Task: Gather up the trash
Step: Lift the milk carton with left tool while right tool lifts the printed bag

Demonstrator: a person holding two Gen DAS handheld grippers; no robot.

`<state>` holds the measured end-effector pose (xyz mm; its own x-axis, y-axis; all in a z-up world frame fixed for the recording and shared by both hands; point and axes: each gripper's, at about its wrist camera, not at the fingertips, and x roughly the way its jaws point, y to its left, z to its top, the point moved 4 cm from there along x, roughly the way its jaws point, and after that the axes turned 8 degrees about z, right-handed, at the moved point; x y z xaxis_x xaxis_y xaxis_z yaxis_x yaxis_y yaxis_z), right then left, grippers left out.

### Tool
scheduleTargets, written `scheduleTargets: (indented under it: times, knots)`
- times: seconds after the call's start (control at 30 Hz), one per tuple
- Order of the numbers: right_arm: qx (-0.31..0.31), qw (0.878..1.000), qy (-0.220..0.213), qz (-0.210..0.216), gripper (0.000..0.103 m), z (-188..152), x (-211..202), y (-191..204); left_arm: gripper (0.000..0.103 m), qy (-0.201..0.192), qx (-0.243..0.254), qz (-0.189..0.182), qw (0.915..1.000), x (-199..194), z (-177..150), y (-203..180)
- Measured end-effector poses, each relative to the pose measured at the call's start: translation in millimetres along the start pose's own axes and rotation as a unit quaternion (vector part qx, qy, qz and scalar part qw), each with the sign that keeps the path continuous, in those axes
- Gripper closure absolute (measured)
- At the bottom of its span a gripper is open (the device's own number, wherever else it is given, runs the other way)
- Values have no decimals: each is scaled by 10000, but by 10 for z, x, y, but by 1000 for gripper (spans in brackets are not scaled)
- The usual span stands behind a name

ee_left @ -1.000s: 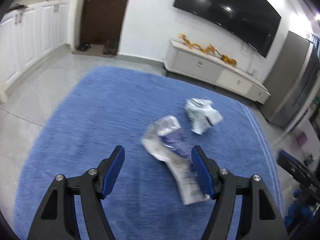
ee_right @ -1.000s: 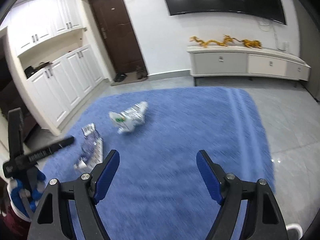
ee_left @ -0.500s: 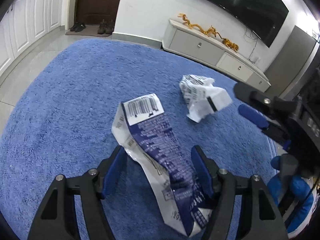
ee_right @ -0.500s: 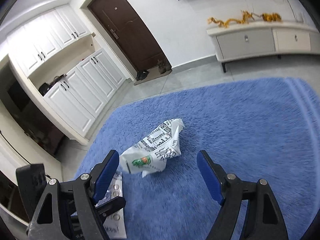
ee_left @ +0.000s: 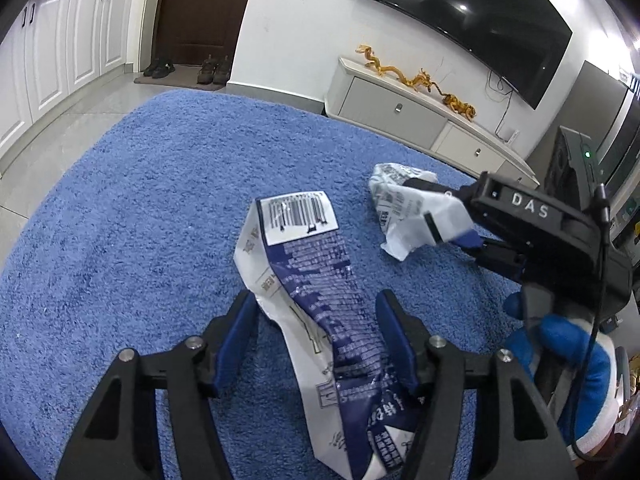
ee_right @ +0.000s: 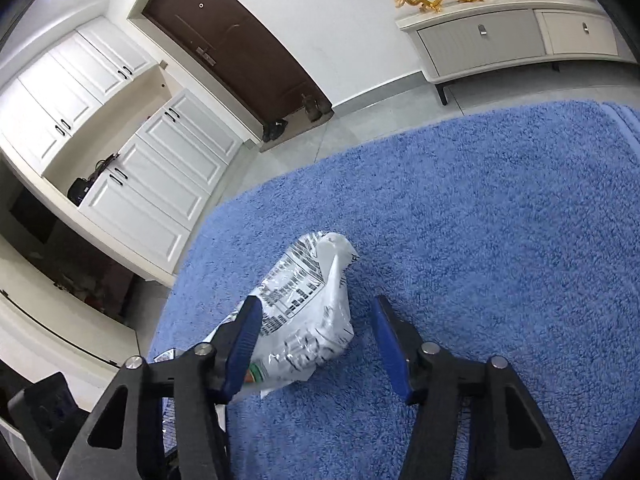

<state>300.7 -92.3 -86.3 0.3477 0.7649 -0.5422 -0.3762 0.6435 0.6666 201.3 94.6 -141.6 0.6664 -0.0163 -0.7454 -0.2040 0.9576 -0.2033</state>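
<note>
Blue fluffy rug [ee_left: 132, 216] covers the floor, and two bits of trash lie on it. A long blue and white wrapper [ee_left: 320, 300] with a barcode lies between the fingers of the left gripper [ee_left: 316, 340]. Those fingers are closing; the right one is against the wrapper's edge and the left one is just off it. A crumpled white bag [ee_right: 308, 312] with black print lies between the fingers of the right gripper [ee_right: 316, 344]. They are closing too. The left finger [ee_right: 244, 340] touches the bag, and the right one has a gap beside it. A blue-gloved hand [ee_left: 560, 344] holds the right gripper.
</note>
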Motion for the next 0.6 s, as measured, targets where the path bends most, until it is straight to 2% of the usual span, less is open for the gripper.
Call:
scheduleTargets:
  times: [0.1, 0.27, 0.37, 0.43, 0.6]
  knots:
    - [-82, 9999, 119, 28, 66, -20, 20, 44, 43, -7, -9, -9, 10000, -7, -4, 12]
    - [-287, 9996, 59, 33, 83, -84, -61, 113, 43, -14, -18, -22, 10000, -13, 2, 34]
    - [-401, 9992, -46, 44, 88, -140, -190, 177, 48, -51, 27, -20, 10000, -29, 2, 27]
    - [-447, 9989, -95, 29, 89, -172, -258, 202, 56, -151, 154, -14, 9998, -69, -8, -25]
    - [-524, 9983, -249, -102, 91, -283, -498, 204, 63, -309, 402, 65, 9987, -137, -22, -117]
